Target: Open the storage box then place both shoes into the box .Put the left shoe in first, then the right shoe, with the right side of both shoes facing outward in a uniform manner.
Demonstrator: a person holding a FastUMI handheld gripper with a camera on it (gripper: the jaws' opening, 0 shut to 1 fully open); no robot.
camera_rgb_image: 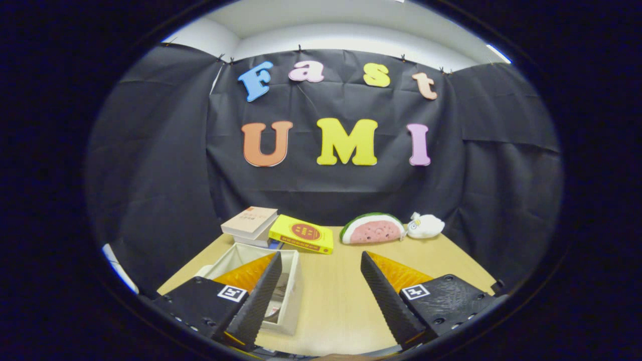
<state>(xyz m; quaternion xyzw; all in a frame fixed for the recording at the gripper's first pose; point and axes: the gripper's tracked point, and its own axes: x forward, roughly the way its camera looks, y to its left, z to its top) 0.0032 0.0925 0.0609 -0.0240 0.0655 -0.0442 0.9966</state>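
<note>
My gripper [321, 260] is open, its two fingers spread wide above the wooden table [331, 296] with nothing between them. A white fabric storage box [290, 296] stands open on the table at the left, partly behind my left finger [261, 296]. Something pale lies inside the box, mostly hidden by that finger, so I cannot tell what it is. My right finger [386, 296] hangs over bare table to the right of the box.
At the back of the table lie a stack of books [249, 225] and a yellow book [302, 234]. To their right sit a watermelon-slice plush [372, 229] and a small white plush [424, 225]. Black cloth walls close the booth behind and at both sides.
</note>
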